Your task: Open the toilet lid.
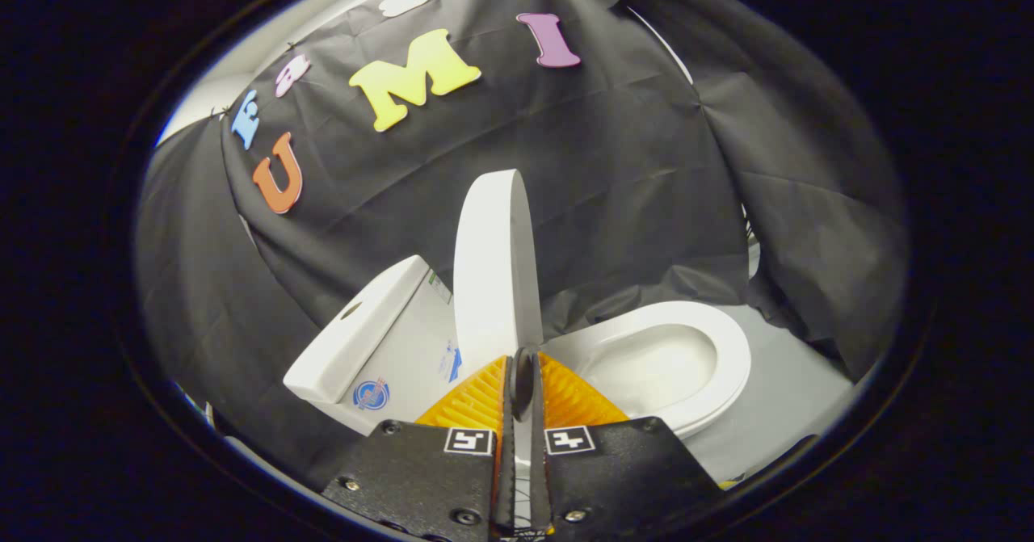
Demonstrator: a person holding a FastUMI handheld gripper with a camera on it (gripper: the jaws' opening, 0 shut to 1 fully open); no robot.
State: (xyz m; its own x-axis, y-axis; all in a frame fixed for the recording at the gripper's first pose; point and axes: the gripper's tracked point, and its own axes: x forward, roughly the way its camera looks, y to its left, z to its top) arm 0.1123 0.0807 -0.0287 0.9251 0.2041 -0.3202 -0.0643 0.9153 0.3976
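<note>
Gripper [521, 372] fingers nearly together, pinching the lower edge of the lid [493, 267]. Left: tank [355, 340]. Centre: lid raised upright, edge-on, above the fingers. Right: seat [711, 324] and open bowl [654, 368].

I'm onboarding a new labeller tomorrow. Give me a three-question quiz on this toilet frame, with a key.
1. True or false: the toilet lid lies flat on the seat.
2. What sits between the tool fingers? A) the lid's edge B) the tank cover C) nothing
3. Fill in: beyond the raised lid, the ____ is open to view.

Key
1. False: the lid stands raised, roughly upright.
2. A: the fingers are nearly closed on the lid's lower edge, though whether both press on it is unclear.
3. Bowl.
</note>
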